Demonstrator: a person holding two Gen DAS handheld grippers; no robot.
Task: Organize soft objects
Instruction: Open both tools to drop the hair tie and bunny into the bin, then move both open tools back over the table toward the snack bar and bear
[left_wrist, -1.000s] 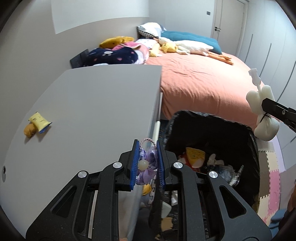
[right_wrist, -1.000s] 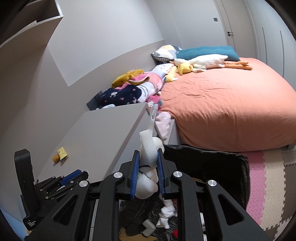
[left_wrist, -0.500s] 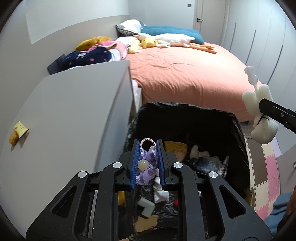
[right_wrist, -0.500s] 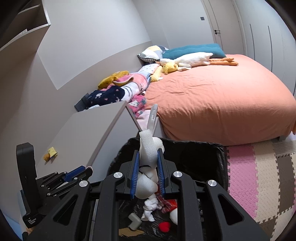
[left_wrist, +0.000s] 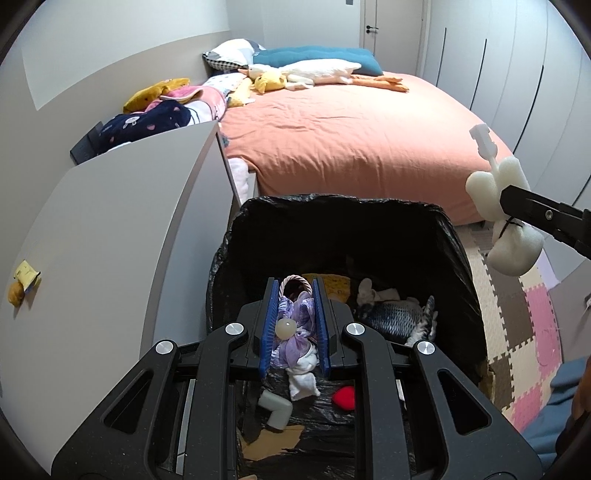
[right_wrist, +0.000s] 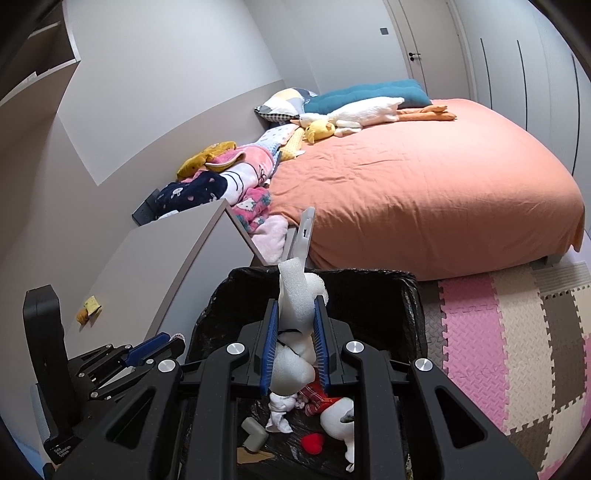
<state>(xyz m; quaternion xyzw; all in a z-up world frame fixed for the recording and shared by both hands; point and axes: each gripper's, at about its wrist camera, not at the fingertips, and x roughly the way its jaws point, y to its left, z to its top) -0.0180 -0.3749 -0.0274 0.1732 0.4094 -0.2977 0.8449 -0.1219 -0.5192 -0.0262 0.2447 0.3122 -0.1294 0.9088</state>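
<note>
My left gripper is shut on a purple fabric flower toy with a pearl bead and a pink loop, hanging over the black bag-lined bin. My right gripper is shut on a white foam roll with a white plastic handle, held above the same bin. From the left wrist view the foam roll and the right gripper's finger show at the far right, beyond the bin's rim. Inside the bin lie a grey fish plush, a red soft piece and white cloth scraps.
A grey cabinet top stands left of the bin with a small yellow toy on it. Behind is a bed with an orange cover, plush toys and folded blankets. Foam puzzle mats cover the floor to the right.
Both grippers have moved from beside the cabinet top to over the bin, each still holding its item. The bin's contents now show under the fingers.
</note>
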